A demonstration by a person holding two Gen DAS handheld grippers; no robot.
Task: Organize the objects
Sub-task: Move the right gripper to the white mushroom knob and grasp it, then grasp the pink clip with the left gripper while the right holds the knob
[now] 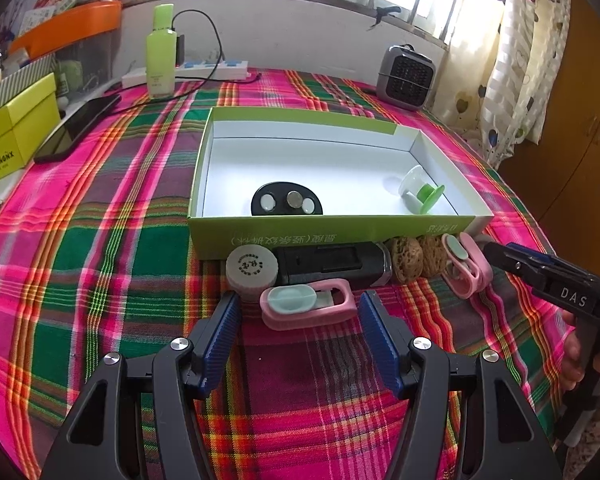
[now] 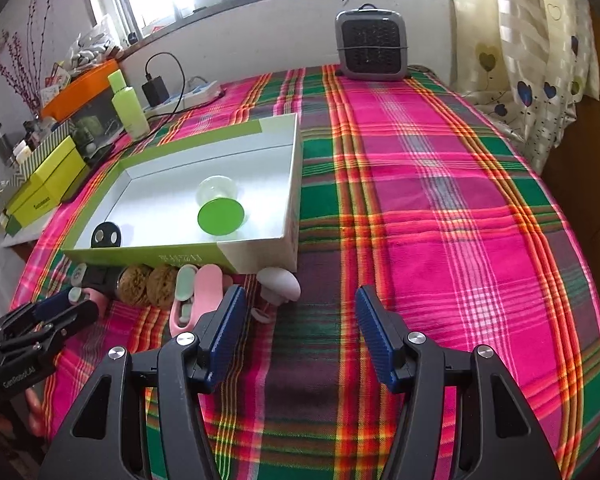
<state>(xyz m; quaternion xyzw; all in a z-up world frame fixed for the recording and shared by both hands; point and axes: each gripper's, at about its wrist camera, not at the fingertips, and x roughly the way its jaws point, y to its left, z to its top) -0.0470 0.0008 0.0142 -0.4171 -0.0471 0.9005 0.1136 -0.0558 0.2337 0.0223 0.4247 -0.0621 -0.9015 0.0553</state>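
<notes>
- left gripper (image 1: 298, 312) stands with its jaws apart and nothing pressed between them; a pink clip (image 1: 308, 307) lies on the cloth (image 1: 100, 264) between the fingertips, and whether a pad touches it is hard to tell.
- right gripper (image 2: 300, 312) is likewise spread, gripping nothing, with only plaid cloth between its blue pads.
- box (image 1: 328, 230), green outside and white inside, sits at twelve o'clock from the left gripper; in it lie a black oval disc (image 1: 286, 200) at the near wall and a clear cup with a green base (image 1: 422, 192), tipped on its side, at the box's right end.
- only the left view shows clearly the row against the box front: a round white jar (image 1: 252, 270), a black block (image 1: 332, 266), two brown sponges (image 1: 408, 258) and a second pink clip (image 1: 466, 266).
- only the right view shows a white mushroom-shaped thing (image 2: 280, 282) at the box's near right corner, at eleven o'clock from the right gripper.
- the box wall cuts off the lower edge of the disc in both views.
- in the right view the jar and block are mostly hidden behind the left gripper at nine o'clock.
- a small heater (image 2: 370, 46) stands at the far edge, a green bottle (image 1: 162, 52) at far left.
</notes>
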